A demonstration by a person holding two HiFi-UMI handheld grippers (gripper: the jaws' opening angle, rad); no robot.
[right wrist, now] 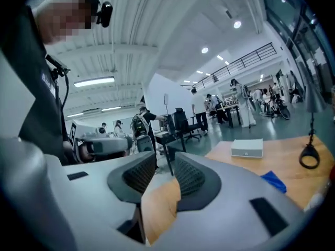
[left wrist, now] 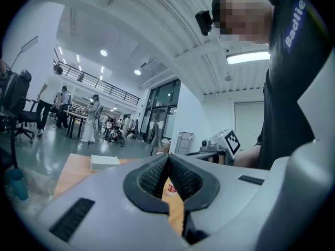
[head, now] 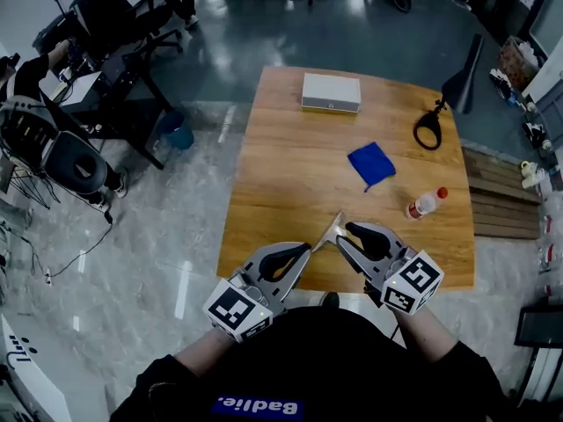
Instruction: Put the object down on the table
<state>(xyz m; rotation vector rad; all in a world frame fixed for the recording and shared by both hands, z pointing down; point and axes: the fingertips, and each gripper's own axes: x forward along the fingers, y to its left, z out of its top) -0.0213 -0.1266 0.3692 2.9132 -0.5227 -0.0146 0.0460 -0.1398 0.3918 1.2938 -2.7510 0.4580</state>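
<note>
We see a thin, pale grey sheet [head: 329,232], roughly triangular, held tilted in the air above the near edge of the wooden bench [head: 290,174]. Its lower corner seems nipped in the closed tip of the left claw [head: 310,247]. Its dark edge [right wrist: 169,163] stands upright between the parted pads of the right claw [head: 341,236].

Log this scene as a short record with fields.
surface: wooden table
held item: thin grey sheet, in the air over the table's near edge, between the two tools
left tool: jaws together at the sheet's lower corner, apparently gripping it
right tool: jaws slightly apart, sheet edge-on between them
on table: white box far side; blue cloth middle; bottle with red cap, lying at right; black ring far right
task state: sheet not yet down
</note>
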